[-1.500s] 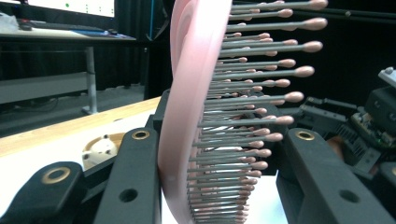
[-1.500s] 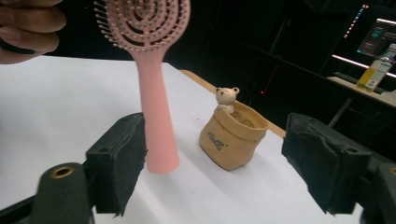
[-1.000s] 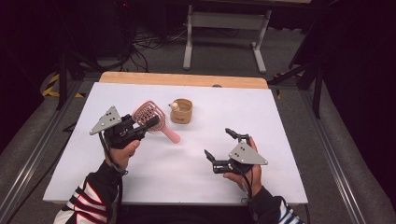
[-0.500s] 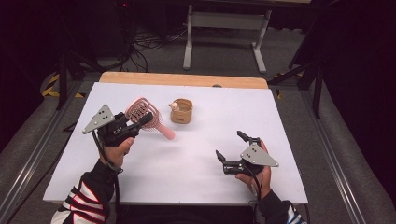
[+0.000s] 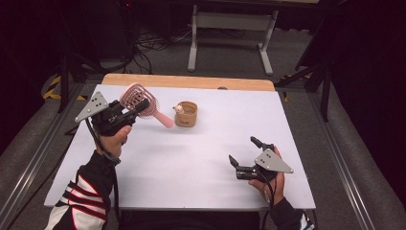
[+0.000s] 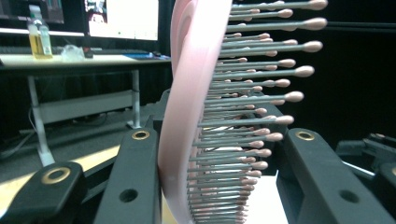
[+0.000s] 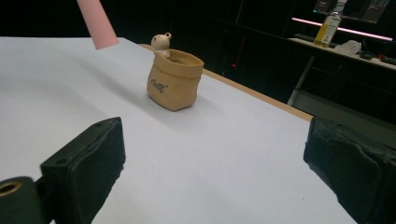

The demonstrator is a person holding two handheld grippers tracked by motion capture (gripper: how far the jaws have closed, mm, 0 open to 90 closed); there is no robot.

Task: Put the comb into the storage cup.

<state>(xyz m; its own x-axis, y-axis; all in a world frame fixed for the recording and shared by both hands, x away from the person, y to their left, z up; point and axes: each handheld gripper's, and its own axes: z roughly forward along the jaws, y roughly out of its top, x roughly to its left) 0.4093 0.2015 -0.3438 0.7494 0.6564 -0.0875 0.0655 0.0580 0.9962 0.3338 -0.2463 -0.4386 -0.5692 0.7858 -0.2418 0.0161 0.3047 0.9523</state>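
Note:
A pink paddle hairbrush (image 5: 139, 98) hangs above the back left of the white table (image 5: 191, 163), its handle slanting down to the right. My left gripper (image 5: 133, 110) is shut on the brush head. In the left gripper view the brush (image 6: 187, 116) stands edge-on between the two black jaws of the left gripper (image 6: 222, 140), bristles to the right. A small tan pouch-shaped holder (image 5: 186, 115) with a little figure on its rim stands just right of the handle. My right gripper (image 5: 243, 149) lies low near the front right, open, with nothing between its jaws. The right gripper (image 7: 219, 154) faces the holder (image 7: 173, 81) and the handle tip (image 7: 97, 21).
A wooden strip (image 5: 186, 81) runs along the table's far edge. Behind it stands a grey metal frame (image 5: 230, 28) among floor cables. A bottle (image 7: 329, 23) sits on a far desk. Rails run along both sides of the table.
My left gripper has lifted the hairbrush and carried it left, away from the holder. The right gripper has drifted right and toward the front edge, still open.

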